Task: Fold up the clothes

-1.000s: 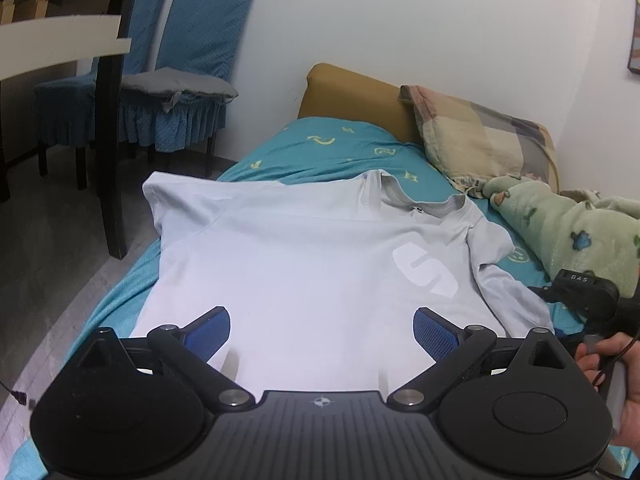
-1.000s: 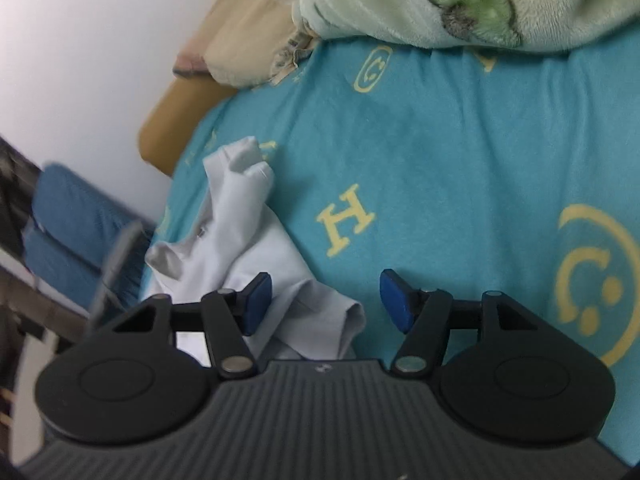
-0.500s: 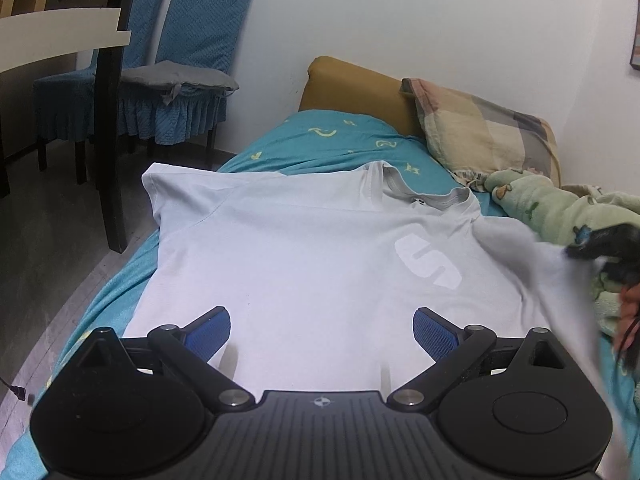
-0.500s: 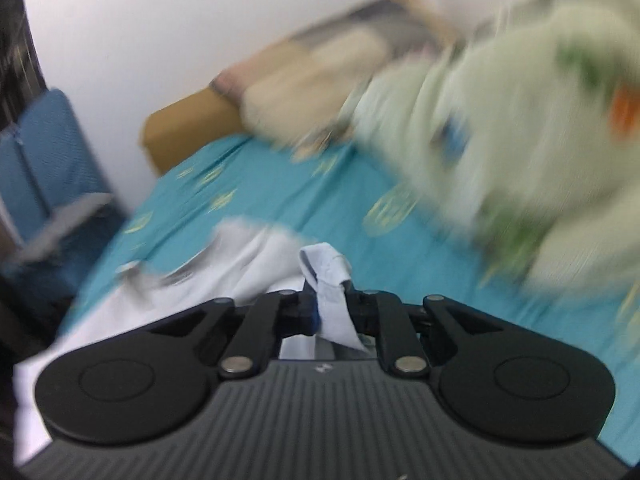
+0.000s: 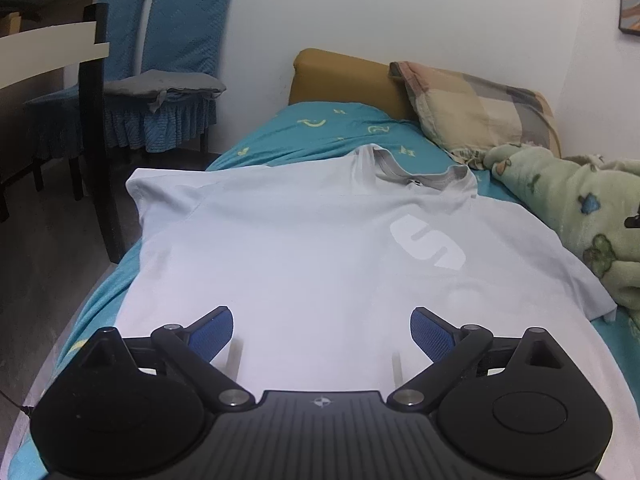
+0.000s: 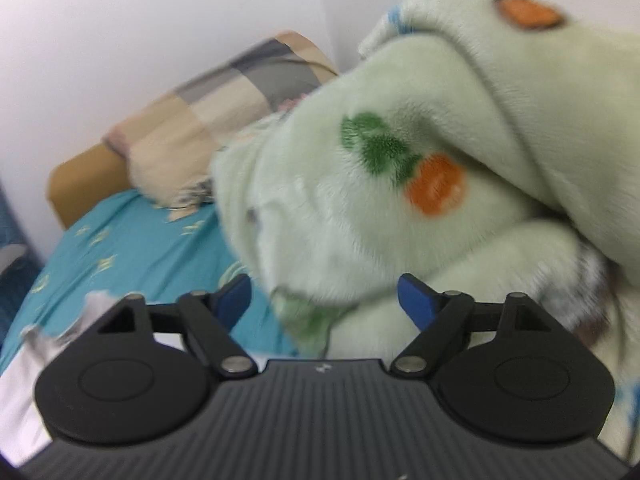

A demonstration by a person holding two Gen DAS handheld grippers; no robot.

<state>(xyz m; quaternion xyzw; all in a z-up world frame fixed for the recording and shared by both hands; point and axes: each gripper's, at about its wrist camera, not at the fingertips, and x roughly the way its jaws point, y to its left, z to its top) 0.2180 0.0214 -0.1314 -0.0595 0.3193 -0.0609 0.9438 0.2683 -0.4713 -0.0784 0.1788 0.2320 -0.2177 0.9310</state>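
**Pale grey shirt is flat on the bed, folding not yet begun**

Pale grey fabric covers most of the teal bed (image 5: 320, 136) in our left wrist view: the T-shirt (image 5: 304, 264) lies face up, with the collar at the far end and the hem near us. Both sleeves are spread outward, the left one toward the bed edge by the blue chairs (image 5: 160, 80), the right one beside the green fleece blanket (image 5: 580, 216). We see no fold in it. We judge that the laying-out step is finished and that all the folding is left: the sleeves inward, then the body.

Our left gripper (image 5: 322, 336) hovers over the near hem. Its jaws stand wide apart and nothing is between them; we cannot tell if they touch the cloth below.

Our right gripper (image 6: 326, 300) points at the green blanket, near the checked pillow (image 6: 224, 120). Its jaws have just been opening and now stand wide. They hold nothing; the blanket only fills the view behind them, and the picture is blurred, so contact with it we cannot confirm. A small part of the shirt shows at the lower left of this view, apart from the blue pads (image 6: 416, 304).
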